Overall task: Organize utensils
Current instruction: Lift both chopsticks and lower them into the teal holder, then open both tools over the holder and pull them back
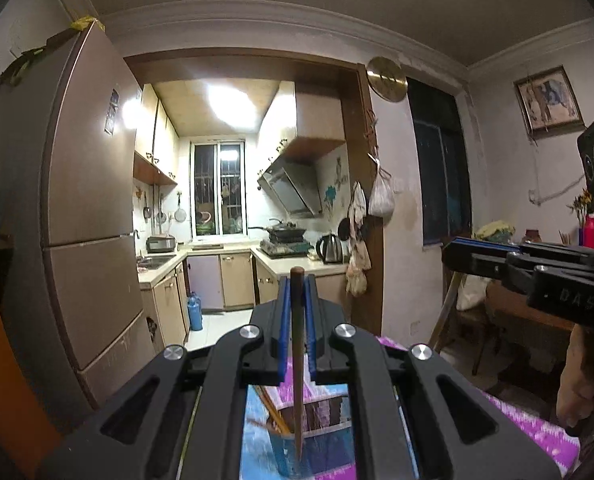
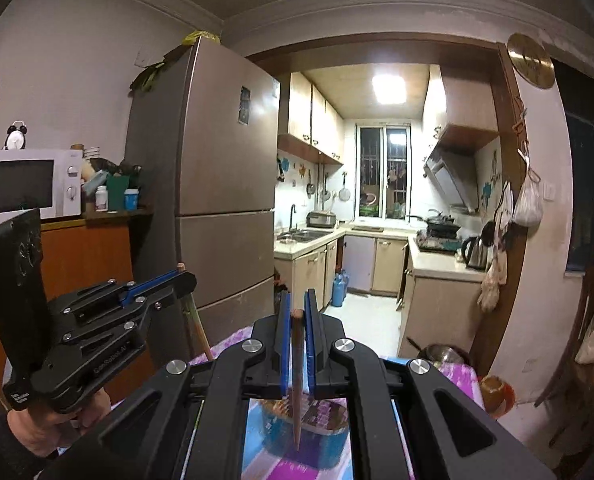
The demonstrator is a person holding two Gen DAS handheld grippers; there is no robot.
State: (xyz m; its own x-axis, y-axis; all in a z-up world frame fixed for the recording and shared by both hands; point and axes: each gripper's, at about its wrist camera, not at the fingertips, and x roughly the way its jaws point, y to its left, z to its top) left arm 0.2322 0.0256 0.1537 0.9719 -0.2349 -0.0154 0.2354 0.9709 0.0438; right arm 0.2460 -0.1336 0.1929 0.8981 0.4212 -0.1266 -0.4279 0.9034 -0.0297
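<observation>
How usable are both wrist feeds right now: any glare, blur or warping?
Left wrist: ceiling light blown out, glare on fridge, container below smeared. Right wrist: light milder, container blurred. Both bend straight edges; chopstick and chopstick sharp.

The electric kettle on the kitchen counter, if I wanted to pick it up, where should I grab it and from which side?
Probably by the handle. The kettle stands upright at the counter's near end, its dark handle on the side toward the doorway post, its spout toward the stove. Come in level from the doorway side and close the jaws across the handle's upright part; the rounded metal body looks too wide and smooth.
</observation>
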